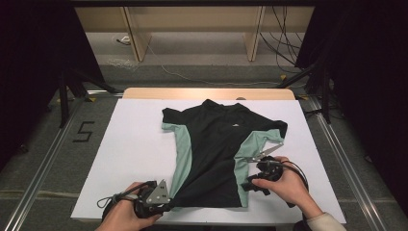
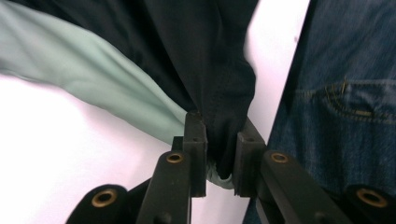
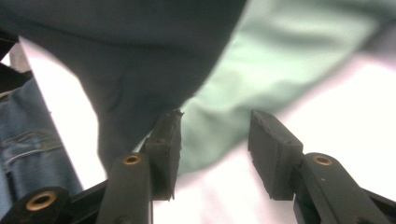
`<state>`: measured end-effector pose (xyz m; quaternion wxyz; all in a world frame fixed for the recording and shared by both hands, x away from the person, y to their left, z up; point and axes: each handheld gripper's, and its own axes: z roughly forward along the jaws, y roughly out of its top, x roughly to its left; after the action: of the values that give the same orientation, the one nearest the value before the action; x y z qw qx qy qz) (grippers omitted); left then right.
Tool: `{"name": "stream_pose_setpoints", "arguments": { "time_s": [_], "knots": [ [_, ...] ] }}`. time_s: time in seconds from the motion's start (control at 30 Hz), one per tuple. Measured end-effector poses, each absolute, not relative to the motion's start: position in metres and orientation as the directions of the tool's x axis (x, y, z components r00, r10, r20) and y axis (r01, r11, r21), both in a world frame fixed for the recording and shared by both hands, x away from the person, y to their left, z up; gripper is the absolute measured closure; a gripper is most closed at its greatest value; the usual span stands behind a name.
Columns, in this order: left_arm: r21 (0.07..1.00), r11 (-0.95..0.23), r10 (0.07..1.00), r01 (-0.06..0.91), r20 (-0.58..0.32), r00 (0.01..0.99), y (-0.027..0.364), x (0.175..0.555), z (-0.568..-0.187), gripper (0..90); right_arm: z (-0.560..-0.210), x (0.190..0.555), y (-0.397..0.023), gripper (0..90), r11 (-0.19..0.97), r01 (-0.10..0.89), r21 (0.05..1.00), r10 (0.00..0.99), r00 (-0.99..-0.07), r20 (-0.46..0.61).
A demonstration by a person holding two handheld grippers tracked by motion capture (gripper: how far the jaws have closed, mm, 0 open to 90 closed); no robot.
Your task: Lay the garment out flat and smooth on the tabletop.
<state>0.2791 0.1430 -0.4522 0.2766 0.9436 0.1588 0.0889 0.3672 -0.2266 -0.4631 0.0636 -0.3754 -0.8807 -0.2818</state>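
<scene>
Flat on the table (image 1: 134,144), black shirt (image 1: 216,144) with mint-green side panels.

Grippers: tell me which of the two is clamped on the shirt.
The left gripper: its jaws pinch a bunch of the black shirt at the hem corner. The right gripper stands open, fabric lying loose between its jaws.
</scene>
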Motion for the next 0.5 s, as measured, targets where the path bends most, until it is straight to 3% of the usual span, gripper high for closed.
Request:
{"name": "stream_pose_setpoints", "arguments": {
  "time_s": [0.2,0.33,0.4,0.5],
  "knots": [
    [0.543,-0.796,0.358,0.267,0.068,0.931,0.146,0.286,-0.456,77.9,-0.466,0.353,-0.207,57.1,0.638,0.652,0.41,0.637,-0.746,0.196],
    [0.538,-0.799,0.352,0.269,0.057,0.934,0.145,0.288,-0.457,77.7,-0.465,0.346,-0.198,71.4,0.705,0.591,0.393,0.622,-0.781,0.059],
    [0.535,-0.8,0.349,0.27,0.05,0.936,0.145,0.289,-0.457,77.8,-0.463,0.346,-0.197,82.8,0.721,0.585,0.373,0.612,-0.789,0.055],
    [0.536,-0.8,0.345,0.27,0.043,0.938,0.145,0.29,-0.457,77.8,-0.463,0.345,-0.196,87.6,0.743,0.559,0.368,0.583,-0.811,0.055]
  ]
}}
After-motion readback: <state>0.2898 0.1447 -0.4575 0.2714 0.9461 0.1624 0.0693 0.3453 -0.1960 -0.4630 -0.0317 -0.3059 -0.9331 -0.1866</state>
